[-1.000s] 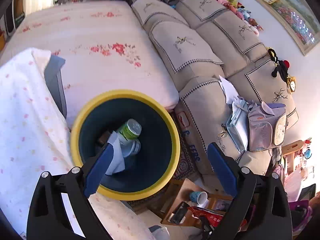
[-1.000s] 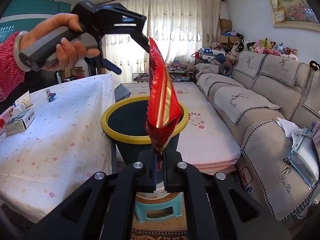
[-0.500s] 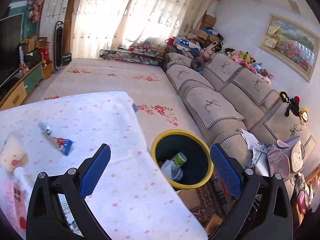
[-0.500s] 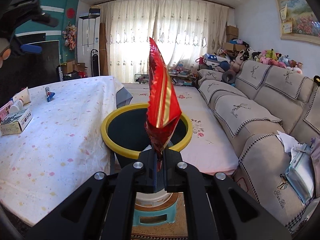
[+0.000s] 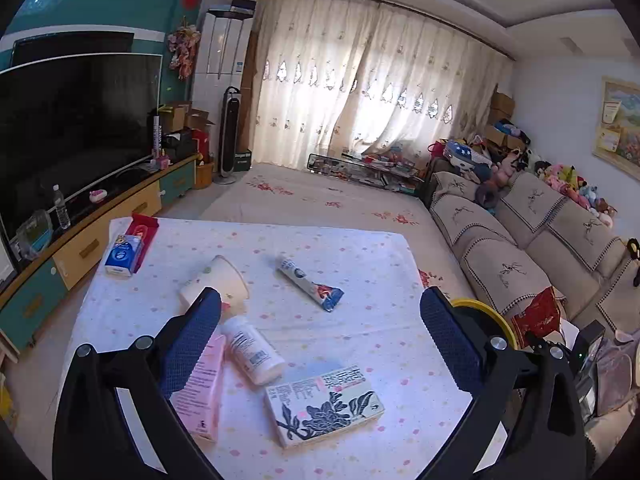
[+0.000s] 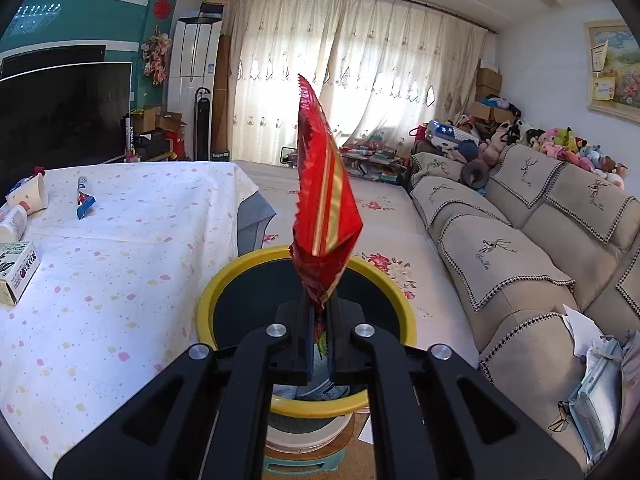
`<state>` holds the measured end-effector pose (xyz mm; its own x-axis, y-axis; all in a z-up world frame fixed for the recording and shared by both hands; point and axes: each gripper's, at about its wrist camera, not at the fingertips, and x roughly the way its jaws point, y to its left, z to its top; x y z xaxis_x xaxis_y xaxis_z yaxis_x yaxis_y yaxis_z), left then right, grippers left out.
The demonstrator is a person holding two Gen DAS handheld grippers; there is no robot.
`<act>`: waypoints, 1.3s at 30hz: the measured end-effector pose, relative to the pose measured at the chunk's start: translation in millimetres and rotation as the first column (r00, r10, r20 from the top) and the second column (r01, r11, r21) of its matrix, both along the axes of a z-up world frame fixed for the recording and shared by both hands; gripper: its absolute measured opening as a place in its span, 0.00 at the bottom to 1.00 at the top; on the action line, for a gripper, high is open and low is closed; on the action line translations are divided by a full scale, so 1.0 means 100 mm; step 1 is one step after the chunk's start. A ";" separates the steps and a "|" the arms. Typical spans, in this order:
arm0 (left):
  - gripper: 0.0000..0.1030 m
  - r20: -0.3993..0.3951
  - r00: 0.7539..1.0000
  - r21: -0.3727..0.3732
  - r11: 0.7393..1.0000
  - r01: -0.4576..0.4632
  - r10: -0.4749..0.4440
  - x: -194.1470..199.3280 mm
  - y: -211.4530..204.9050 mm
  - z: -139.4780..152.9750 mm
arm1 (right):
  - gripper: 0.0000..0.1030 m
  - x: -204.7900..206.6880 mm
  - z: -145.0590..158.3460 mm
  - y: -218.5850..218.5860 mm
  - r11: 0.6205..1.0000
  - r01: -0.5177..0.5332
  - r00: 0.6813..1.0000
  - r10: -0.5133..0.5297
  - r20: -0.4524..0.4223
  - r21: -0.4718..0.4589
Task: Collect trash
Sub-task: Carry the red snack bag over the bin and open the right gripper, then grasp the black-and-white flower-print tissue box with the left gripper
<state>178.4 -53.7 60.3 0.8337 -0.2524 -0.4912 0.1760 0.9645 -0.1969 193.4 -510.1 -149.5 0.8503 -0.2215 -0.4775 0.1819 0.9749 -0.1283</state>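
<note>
Pinching the bottom edge of a crinkled red foil snack wrapper (image 6: 324,208), the right tool (image 6: 319,344) holds it upright directly over the yellow-rimmed dark bin (image 6: 256,264), apparently poised for a drop. The left tool (image 5: 320,336), spread wide and empty, faces the floral-clothed worktop (image 5: 360,248), where a white plastic bottle (image 5: 252,350), patterned carton (image 5: 324,406), paper cup (image 5: 214,286) and squeezed tube (image 5: 310,282) wait farther off.
</note>
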 end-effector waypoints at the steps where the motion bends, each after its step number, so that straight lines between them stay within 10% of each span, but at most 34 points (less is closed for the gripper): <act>1: 0.95 -0.004 1.000 -0.005 1.000 -0.013 0.013 -0.01 0.08 0.00 | 0.04 0.06 -0.02 -0.01 1.000 -0.003 1.000 0.004 -0.010 0.003; 16: 0.95 -0.063 0.995 -0.011 0.996 -0.083 0.082 -0.09 0.22 -0.33 | 0.05 0.73 -0.43 -0.14 1.000 0.004 0.988 0.001 -0.157 0.028; 21: 0.95 -0.070 0.996 -0.008 0.998 -0.064 0.063 -0.08 0.14 -0.35 | 0.40 0.82 -0.51 -0.17 0.999 0.016 0.982 -0.009 -0.188 0.033; 39: 0.95 -0.239 0.959 -0.010 0.988 0.152 -0.150 -0.07 -0.33 -1.23 | 0.46 0.74 -0.22 0.10 1.000 -0.017 0.992 0.015 -0.127 -0.013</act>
<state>171.2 -86.2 -63.1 0.6449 -0.3612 -0.6736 0.2688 0.9322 -0.2425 267.7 -500.0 -171.7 0.7862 -0.2161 -0.5790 0.1480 0.9754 -0.1631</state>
